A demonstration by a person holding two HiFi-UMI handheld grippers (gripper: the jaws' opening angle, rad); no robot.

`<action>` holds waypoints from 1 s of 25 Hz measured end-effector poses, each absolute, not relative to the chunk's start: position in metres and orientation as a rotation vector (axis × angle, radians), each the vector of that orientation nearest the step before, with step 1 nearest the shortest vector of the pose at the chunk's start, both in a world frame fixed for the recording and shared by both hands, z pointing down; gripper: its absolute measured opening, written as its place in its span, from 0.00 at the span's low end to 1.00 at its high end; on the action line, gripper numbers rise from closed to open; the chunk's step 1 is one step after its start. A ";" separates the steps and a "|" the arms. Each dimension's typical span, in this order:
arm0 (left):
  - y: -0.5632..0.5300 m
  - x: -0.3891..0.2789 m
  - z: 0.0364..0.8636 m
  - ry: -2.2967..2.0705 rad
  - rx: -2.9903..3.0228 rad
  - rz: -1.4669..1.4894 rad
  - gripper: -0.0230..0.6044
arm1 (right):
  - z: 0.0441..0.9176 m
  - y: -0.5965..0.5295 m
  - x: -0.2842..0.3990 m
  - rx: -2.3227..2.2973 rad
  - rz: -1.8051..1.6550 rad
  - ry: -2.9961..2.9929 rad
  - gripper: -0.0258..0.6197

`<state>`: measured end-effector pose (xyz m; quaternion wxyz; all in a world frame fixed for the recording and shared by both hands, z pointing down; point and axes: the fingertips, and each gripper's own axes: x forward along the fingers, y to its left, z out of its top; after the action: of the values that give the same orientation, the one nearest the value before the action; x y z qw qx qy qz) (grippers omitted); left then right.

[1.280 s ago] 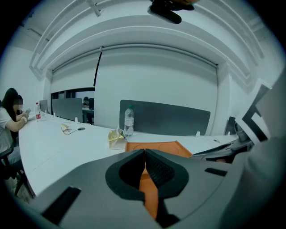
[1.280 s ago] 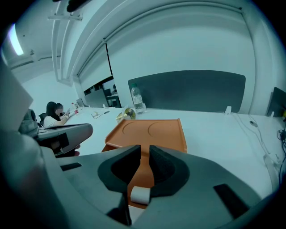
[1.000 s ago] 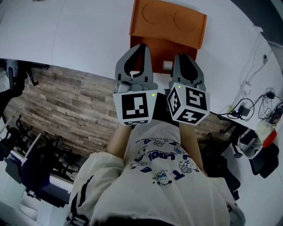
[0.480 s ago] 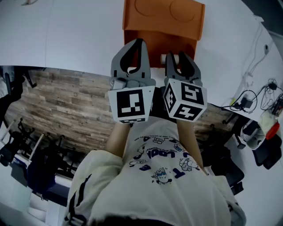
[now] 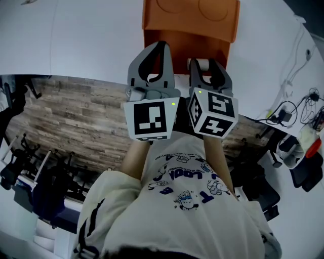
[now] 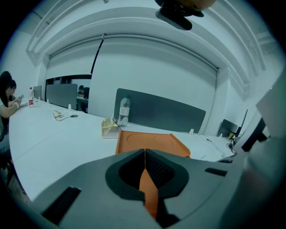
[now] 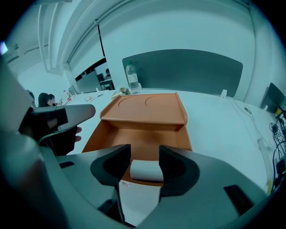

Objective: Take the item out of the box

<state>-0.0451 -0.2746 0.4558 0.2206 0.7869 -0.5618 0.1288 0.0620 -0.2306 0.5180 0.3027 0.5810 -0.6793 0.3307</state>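
- White and smooth, 1 table (image 5: 91,35) fills the upper part of the head view; below its edge runs a floor (image 5: 66,121) of grey-brown wood-grain planks.
- 1 orange box (image 7: 143,134) stands open on the table, rectangular and matte, with sloping walls. Its flat lid (image 5: 192,15) is folded back and carries 2 shallow round impressions.
- 1 item lies in the box: a short white roll (image 7: 145,170), cylinder-shaped and on its side, right against the near wall.
- 2 grippers of grey hard plastic hang over the near end of the box, each with 1 white cube of black square markers: 1 (image 5: 150,119) on the left, 1 (image 5: 213,117) on the right.
- Left gripper (image 6: 145,154): its 2 curved jaws are pressed together tip to tip with nothing between the ribbed black pads; the orange of the box shows through the slit behind the tips.
- Right gripper (image 7: 144,152): its 2 jaws stand spread, having just been opening. The white roll sits between them, and the pads do not press on it.
- 1 clear water bottle (image 7: 131,76) stands beyond the box, in front of 1 dark grey divider panel (image 7: 187,71) with rounded corners.
- Black cables (image 5: 298,109) trail over the table's right side.
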 end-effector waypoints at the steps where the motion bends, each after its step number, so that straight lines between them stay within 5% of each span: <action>1: -0.275 -0.046 0.457 -1.551 2.173 0.353 0.07 | 0.519 -0.230 0.061 1.533 0.880 -1.798 0.35; 25: -0.276 -0.045 0.478 -1.514 2.132 0.372 0.07 | 0.548 -0.218 0.065 1.453 0.934 -1.650 0.47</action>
<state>-0.0446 -0.2762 0.4776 0.2475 0.7820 -0.5555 0.1363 0.0650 -0.2182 0.5479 0.3678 0.5658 -0.6423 0.3635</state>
